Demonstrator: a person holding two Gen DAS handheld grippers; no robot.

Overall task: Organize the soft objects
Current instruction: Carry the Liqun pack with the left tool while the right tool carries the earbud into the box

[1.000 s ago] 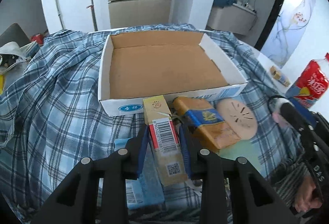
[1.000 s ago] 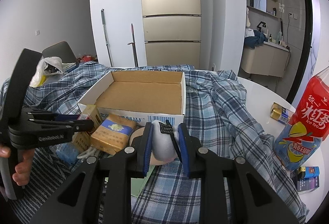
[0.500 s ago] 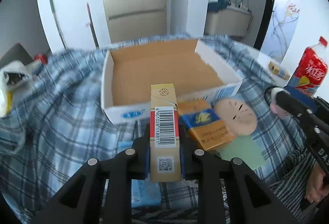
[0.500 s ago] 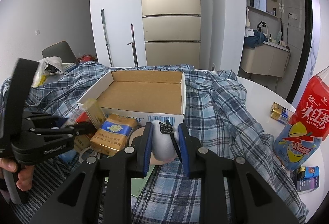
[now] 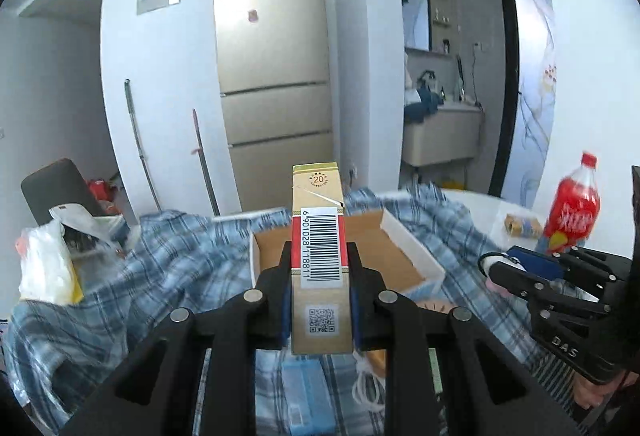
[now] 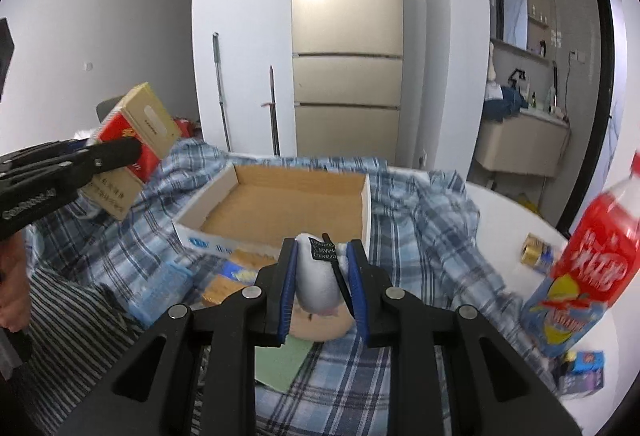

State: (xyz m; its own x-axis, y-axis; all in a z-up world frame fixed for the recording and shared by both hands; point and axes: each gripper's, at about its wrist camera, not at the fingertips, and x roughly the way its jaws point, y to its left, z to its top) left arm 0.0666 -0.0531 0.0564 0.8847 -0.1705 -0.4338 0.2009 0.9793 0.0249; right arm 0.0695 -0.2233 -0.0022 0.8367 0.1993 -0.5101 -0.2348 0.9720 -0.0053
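Observation:
My left gripper [image 5: 318, 256] is shut on a long tan and red carton [image 5: 318, 220] with a barcode, held up in the air. From the right wrist view, that carton [image 6: 140, 127] hangs tilted in the left gripper [image 6: 120, 153], left of and above the open cardboard tray [image 6: 366, 203]. My right gripper [image 6: 322, 260] is shut on a white soft object [image 6: 316, 284] with a black tag, just in front of the tray's near wall. The left wrist view catches the right gripper [image 5: 500, 268] at its right edge.
A blue plaid cloth [image 6: 420, 220] covers the table. Under the grippers lie an orange and blue pack [image 6: 236, 276], a blue pack [image 6: 164, 284], a beige disc [image 6: 320, 328] and a green sheet [image 6: 284, 360]. A red drink bottle [image 6: 592, 264] stands at the right.
The left gripper shut on the carton and lifted it off the cloth, its view tipping upward. The right gripper rose slightly, still holding the white object.

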